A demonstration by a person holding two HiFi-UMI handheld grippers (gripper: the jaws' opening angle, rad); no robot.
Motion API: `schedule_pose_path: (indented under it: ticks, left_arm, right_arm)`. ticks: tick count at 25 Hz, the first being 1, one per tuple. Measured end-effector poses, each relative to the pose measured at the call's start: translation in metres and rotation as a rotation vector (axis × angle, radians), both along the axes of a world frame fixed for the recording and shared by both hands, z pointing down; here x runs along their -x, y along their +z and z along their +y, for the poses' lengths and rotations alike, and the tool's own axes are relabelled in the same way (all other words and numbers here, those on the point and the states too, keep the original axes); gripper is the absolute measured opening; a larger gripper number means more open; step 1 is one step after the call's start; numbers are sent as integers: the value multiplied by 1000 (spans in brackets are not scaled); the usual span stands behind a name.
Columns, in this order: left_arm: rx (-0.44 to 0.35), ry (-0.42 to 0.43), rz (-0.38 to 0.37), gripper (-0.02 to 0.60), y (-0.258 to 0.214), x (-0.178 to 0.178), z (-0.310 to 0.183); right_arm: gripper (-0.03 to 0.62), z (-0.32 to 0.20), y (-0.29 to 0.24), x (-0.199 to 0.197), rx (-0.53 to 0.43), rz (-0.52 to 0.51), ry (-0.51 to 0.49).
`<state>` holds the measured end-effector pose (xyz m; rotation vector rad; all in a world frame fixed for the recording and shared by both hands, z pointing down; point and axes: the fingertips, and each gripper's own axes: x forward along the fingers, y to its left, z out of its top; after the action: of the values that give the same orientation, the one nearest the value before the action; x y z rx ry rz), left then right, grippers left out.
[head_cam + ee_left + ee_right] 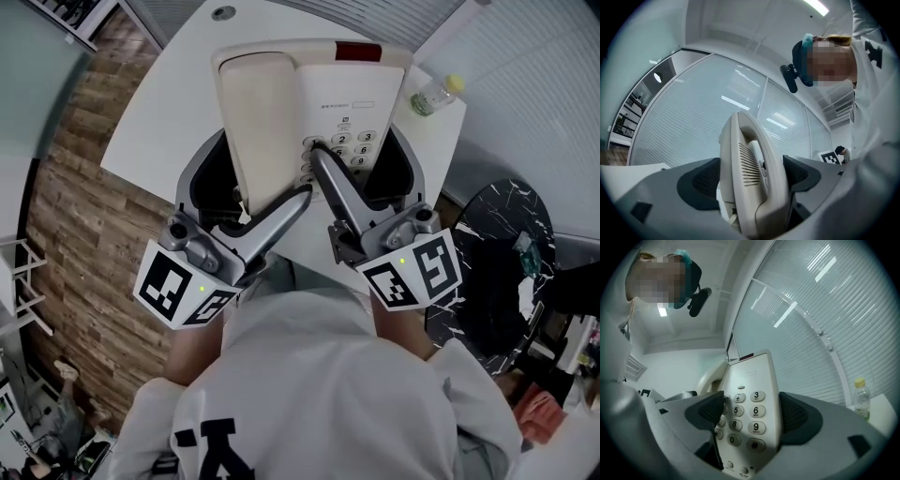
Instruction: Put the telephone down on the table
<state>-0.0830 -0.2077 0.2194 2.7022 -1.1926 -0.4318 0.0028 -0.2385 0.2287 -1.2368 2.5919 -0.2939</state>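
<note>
Both the left claw (pixel 750 176) and right claw (pixel 752 413) are clamping the telephone (pixel 309 94), holding it over the surface (pixel 178 94); probably needing a level lowering next.

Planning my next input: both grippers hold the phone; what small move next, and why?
Probably lower both together, levelling the telephone onto the table below. The left gripper clamps its handset side, the right gripper its keypad side; the bottle stands off to the side.
</note>
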Motion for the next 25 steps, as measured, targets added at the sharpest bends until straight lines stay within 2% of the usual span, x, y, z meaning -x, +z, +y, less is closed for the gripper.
schedule_pose_path:
  ticks: [25]
  left_arm:
    - [164, -14, 24, 414, 76, 3, -9]
  right_arm:
    - [362, -8, 78, 3, 162, 33, -7]
